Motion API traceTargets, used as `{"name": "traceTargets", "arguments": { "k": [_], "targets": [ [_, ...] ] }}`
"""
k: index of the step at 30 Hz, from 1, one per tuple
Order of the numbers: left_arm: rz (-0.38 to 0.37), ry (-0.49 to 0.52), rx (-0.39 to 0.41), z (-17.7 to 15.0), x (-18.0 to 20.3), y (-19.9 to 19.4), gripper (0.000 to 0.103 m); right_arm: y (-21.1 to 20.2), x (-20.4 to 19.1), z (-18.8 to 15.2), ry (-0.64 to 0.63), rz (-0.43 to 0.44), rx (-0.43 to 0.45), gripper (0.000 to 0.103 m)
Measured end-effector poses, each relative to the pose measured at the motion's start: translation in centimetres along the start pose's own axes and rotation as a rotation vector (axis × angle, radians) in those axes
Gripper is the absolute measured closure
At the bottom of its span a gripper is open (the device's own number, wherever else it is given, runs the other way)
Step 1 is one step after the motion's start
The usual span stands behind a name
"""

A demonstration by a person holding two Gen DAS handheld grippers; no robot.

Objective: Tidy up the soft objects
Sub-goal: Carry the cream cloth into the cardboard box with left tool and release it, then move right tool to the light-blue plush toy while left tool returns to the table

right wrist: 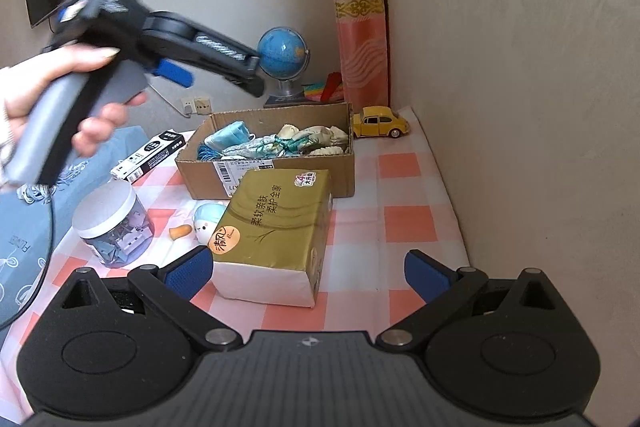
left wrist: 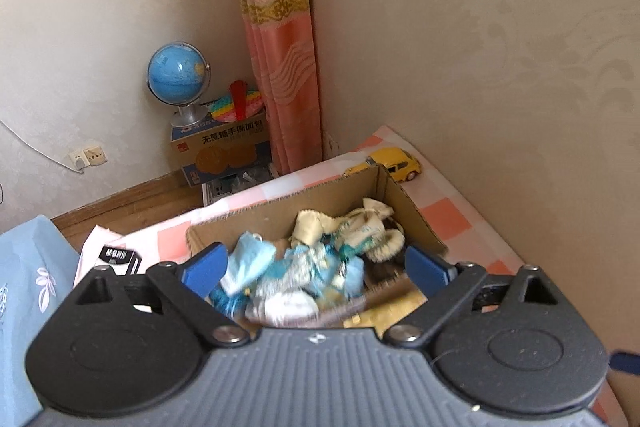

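Now, from the left wrist view, we see our left tool with its blue pads spread wide and nothing pinched between them; it hangs above the cardboard box, which sits on a pink-and-white checked cloth. Inside the box lies a heap of soft things: blue fabric toward nine o'clock, cream frilled pieces toward one o'clock, all loose and somewhat blurred. Beyond the box's far corner, at one o'clock, a yellow toy car stands near the wall. At eleven o'clock a blue globe rests on a printed carton beside a pink curtain. From the right wrist view, our right tool is also wide open and holds nothing; it hovers low over the checked cloth, with a gold tissue pack lying between its pads and the box, the pack's near end just beside the left pad. The soft items fill the box at twelve o'clock. At nine o'clock stands a clear jar with a white lid, and between jar and tissue pack lies a small round doll head. At ten o'clock a hand grips the left tool, raised and blurred above the cloth.
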State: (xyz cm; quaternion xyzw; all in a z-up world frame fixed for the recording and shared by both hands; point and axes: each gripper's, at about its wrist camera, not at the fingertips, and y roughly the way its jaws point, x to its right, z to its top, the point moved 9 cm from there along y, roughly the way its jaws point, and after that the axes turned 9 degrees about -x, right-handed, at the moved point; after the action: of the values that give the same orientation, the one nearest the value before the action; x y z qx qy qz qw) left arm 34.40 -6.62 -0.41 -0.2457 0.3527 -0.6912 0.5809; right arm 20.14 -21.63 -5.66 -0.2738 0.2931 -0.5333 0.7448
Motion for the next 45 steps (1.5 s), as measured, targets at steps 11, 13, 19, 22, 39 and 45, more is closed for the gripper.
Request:
{"name": "traceTargets", "arguments": {
  "k": [11,13,19,22,39,45],
  "targets": [
    [-0.003,-0.083,0.038,-7.2,-1.2,-4.6,0.003,-1.2,-0.2,-0.6,0.008,-0.022,0.011,0.0],
    [0.001,-0.086,0.035,-8.2,-1.3,-4.6,0.003,-1.4,-0.3,-0.7,0.008,-0.026,0.014,0.0],
    [-0.003,-0.077,-0.004,-10.8,-1.3,-3.8,0.003,-1.7,-0.4,-1.1,0.002,-0.041,0.012,0.0],
    [0.0,-0.067,-0.01,-11.9,-1.0,-3.4,0.003,-1.5,-0.4,-1.4,0.004,-0.043,0.003,0.0],
    [-0.002,-0.037,-0.042,-16.1,-0.1,-2.4,0.004,1.9,-1.2,-1.3,-0.061,-0.071,-0.063,0.0],
    [-0.022,-0.049,-0.047,-17.2,-0.6,-2.7,0.004,3.3,-2.5,-0.4,-0.143,-0.077,-0.071,0.0]
  ]
}}
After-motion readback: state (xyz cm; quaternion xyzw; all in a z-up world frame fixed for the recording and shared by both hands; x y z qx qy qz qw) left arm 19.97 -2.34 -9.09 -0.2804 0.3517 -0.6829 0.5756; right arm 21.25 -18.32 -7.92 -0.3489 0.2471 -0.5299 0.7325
